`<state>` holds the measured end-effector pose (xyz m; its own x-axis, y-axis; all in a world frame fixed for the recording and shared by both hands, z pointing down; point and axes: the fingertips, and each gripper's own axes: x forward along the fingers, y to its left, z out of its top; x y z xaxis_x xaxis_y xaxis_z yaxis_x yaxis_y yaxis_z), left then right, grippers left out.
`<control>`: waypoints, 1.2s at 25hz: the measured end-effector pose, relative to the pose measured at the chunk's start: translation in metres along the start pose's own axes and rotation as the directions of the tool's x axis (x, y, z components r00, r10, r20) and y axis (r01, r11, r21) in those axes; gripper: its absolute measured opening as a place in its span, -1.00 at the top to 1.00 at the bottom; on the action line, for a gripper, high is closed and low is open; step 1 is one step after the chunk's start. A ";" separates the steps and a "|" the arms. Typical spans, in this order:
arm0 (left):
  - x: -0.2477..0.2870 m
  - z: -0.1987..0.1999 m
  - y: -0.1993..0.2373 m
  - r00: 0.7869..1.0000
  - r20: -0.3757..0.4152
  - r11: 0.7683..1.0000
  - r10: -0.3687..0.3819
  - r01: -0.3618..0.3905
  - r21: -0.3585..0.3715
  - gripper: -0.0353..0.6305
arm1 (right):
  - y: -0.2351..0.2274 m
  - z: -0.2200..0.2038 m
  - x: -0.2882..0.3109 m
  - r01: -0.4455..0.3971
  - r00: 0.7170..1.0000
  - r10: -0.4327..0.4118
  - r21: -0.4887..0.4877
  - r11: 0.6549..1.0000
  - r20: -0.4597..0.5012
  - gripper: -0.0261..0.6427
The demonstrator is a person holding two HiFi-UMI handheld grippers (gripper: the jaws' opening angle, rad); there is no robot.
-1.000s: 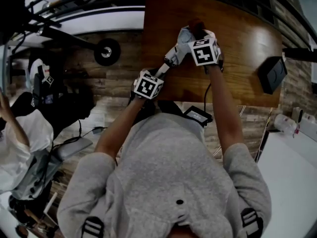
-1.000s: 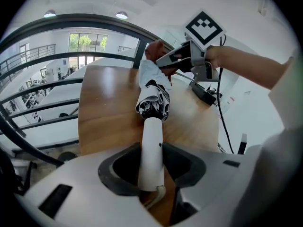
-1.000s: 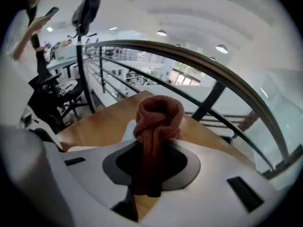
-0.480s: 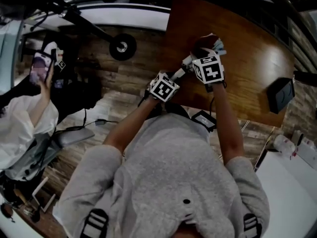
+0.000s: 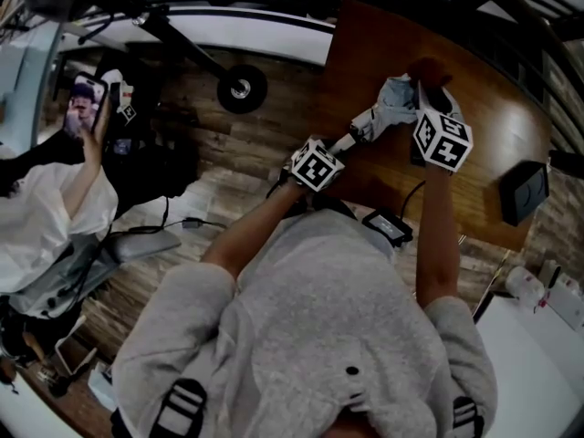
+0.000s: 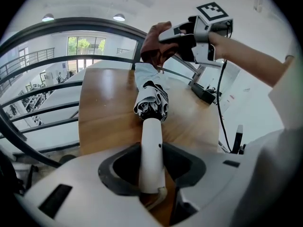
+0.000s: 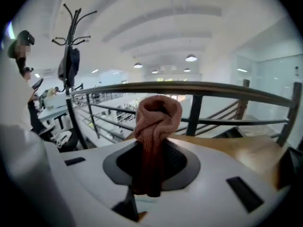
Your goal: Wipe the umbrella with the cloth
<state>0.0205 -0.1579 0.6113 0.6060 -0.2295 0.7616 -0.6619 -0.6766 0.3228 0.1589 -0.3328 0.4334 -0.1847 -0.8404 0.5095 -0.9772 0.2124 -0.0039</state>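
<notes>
A folded umbrella [image 6: 150, 100] with a black-and-white canopy and a white handle [image 6: 152, 152] lies slanted over the wooden table [image 6: 104, 112]. My left gripper [image 6: 151, 174] is shut on that handle at the table's near edge [image 5: 315, 164]. My right gripper [image 7: 152, 174] is shut on a bunched reddish-brown cloth [image 7: 156, 126]. It is lifted above the umbrella's far end, and the cloth [image 6: 152, 44] hangs just over the canopy tip. In the head view the umbrella [image 5: 388, 108] runs from the left gripper up to the right gripper [image 5: 429, 76].
A black box [image 5: 525, 190] sits on the table's right part. A power adapter [image 5: 388, 226] with a cable hangs by the table's near edge. A railing runs beyond the table. A person with a phone [image 5: 82, 103] stands at the left.
My right gripper has risen with the cloth and rolled, moving off the canopy toward the umbrella's far end. The left gripper has kept still on the handle.
</notes>
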 end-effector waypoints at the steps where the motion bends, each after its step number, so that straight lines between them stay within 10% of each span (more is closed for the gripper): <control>1: 0.000 0.000 -0.001 1.000 0.001 1.000 -0.002 0.002 0.000 0.44 | -0.015 0.013 -0.006 0.041 0.998 -0.042 0.023 0.999 0.053 0.65; 4: -0.001 0.001 0.000 1.000 0.002 1.000 0.001 -0.001 0.004 0.44 | -0.029 0.035 -0.021 0.064 0.990 -0.062 -0.010 0.998 0.123 0.65; 7: 0.000 0.002 0.000 1.000 0.005 1.000 -0.002 0.002 0.002 0.44 | 0.017 -0.002 -0.015 -0.122 0.991 0.112 -0.164 0.979 -0.069 0.65; 11: 0.000 -0.003 0.000 1.000 -0.006 1.000 -0.003 0.003 -0.011 0.44 | 0.097 -0.108 0.007 -0.369 0.871 0.249 -0.231 0.900 -0.423 0.65; 16: 0.002 -0.003 -0.002 1.000 -0.007 1.000 0.000 0.000 -0.025 0.44 | 0.192 -0.131 -0.004 -0.591 0.721 0.516 -0.022 0.806 -0.463 0.65; 19: 0.001 0.003 -0.001 1.000 0.019 1.000 0.010 -0.010 -0.013 0.44 | 0.195 -0.121 0.008 -0.556 0.750 0.487 -0.029 0.830 -0.447 0.65; 23: 0.001 -0.004 -0.004 1.000 0.003 1.000 -0.005 0.005 -0.031 0.44 | 0.129 -0.118 0.040 -0.340 0.851 0.223 -0.175 0.924 -0.475 0.65; 30: 0.000 -0.001 -0.003 1.000 0.026 1.000 -0.009 0.010 -0.024 0.44 | 0.043 -0.080 0.065 -0.137 0.904 -0.058 -0.416 0.899 -0.423 0.65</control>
<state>0.0223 -0.1558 0.6111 0.6231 -0.2411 0.7440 -0.6662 -0.6620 0.3433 0.1132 -0.3387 0.5350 -0.0659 -0.5611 0.8252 -0.8092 0.5139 0.2848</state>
